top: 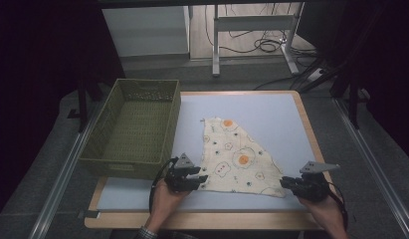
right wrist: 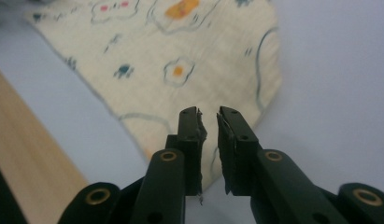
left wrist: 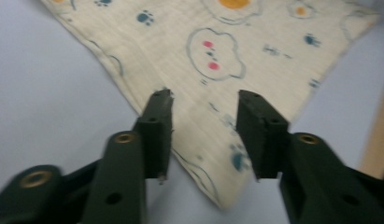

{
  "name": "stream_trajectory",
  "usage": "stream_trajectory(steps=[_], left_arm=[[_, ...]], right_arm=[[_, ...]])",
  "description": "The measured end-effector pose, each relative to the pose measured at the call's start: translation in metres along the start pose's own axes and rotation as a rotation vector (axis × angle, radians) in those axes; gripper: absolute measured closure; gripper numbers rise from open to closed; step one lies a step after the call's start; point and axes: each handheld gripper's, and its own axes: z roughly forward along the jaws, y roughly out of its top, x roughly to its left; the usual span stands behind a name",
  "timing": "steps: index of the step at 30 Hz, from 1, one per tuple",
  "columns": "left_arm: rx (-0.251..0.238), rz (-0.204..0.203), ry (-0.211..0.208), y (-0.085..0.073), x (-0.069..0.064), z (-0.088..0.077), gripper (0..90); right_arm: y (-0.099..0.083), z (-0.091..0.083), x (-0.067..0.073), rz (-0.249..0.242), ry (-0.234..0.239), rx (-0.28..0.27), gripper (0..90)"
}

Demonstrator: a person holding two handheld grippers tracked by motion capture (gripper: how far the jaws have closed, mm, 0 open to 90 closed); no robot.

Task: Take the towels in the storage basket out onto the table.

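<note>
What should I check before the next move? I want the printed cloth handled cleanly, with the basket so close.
1. Cloth lies flat on the table: ok.
2. Left gripper at the cloth's near left corner, jaws apart, nothing pinched: ok.
3. Right gripper at the near right corner, jaws narrowly apart with no cloth between them: ok.
4. Green basket stands left of the cloth, apart from it: ok.
5. Basket holds nothing: ok.
6. Whether the cloth is folded double: cannot tell.

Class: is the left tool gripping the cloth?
Apart. The left gripper view shows the left tool open above the cloth, jaws wide, nothing pinched.
</note>
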Motion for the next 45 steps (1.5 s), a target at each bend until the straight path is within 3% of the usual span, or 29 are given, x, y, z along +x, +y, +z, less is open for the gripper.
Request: stream_trajectory(steps=[7, 12, 17, 32, 34, 36, 38, 41, 45], left_arm=[[0.006, -0.018, 0.085, 0.005, 0.010, 0.019, 35.2], [0.049, 0.004, 0.132, 0.000, 0.007, 0.025, 25.2], [0.050, 0.001, 0.131, 0.000, 0.007, 0.026, 20.0], [0.045, 0.002, 0.132, -0.001, 0.007, 0.027, 19.6], [0.045, 0.002, 0.132, -0.001, 0.007, 0.027, 19.6], [0.045, 0.002, 0.132, -0.001, 0.007, 0.027, 19.6], [0.045, 0.002, 0.132, -0.001, 0.007, 0.027, 19.6], [0.045, 0.002, 0.132, -0.001, 0.007, 0.027, 19.6], [0.045, 0.003, 0.132, -0.001, 0.007, 0.027, 19.6]], right_arm=[[0.036, 0.025, -0.016, -0.016, -0.009, -0.008, 71.4], [0.062, 0.049, -0.027, -0.033, -0.017, -0.015, 69.4], [0.081, 0.072, -0.033, -0.026, -0.004, -0.015, 68.8], [0.129, 0.133, -0.045, 0.011, -0.003, 0.023, 60.6], [0.130, 0.141, -0.043, 0.003, -0.016, 0.053, 64.8], [0.128, 0.145, -0.038, -0.021, -0.054, 0.080, 78.7], [0.126, 0.147, -0.035, -0.034, -0.059, 0.083, 86.2], [0.127, 0.143, -0.030, -0.063, -0.075, 0.082, 87.7], [0.138, 0.128, -0.015, -0.098, -0.061, 0.043, 87.7]])
